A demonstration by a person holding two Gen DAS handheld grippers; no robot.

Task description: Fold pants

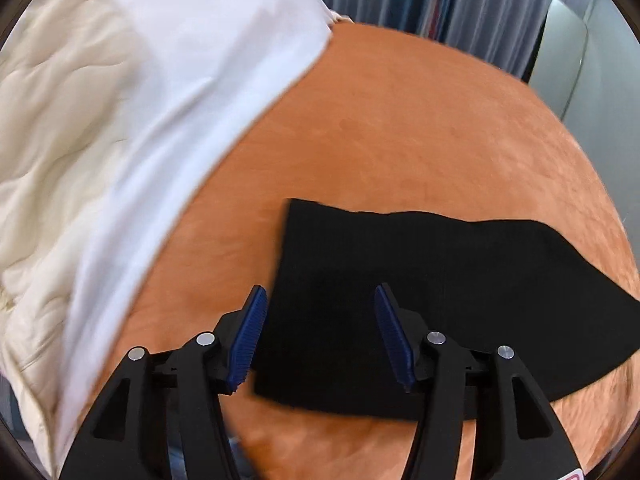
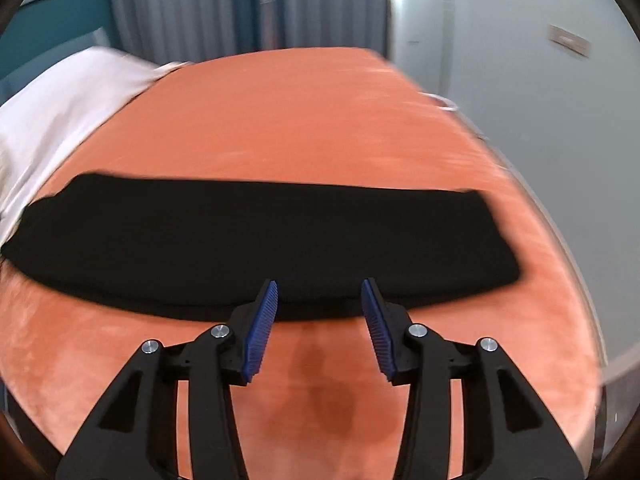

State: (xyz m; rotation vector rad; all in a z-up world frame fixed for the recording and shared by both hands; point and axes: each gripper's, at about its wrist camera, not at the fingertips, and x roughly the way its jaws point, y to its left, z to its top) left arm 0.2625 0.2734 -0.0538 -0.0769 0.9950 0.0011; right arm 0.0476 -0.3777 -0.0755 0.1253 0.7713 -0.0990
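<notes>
Hovering released: left claw (image 1: pixel 320 300) and right claw (image 2: pixel 319 294), both over black folded pants (image 2: pixel 256 240) lying on orange bed (image 2: pixel 320 120).

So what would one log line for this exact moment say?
black pants: flat folded strip on orange surface | left gripper: open above pants | right gripper: open at near edge | holding: nothing

From the left wrist we look steeply down, close over the left end of the black pants (image 1: pixel 420 308), from the right wrist lower and farther back, along their near edge, both sharing pants and orange bed (image 2: pixel 320 120)
</notes>
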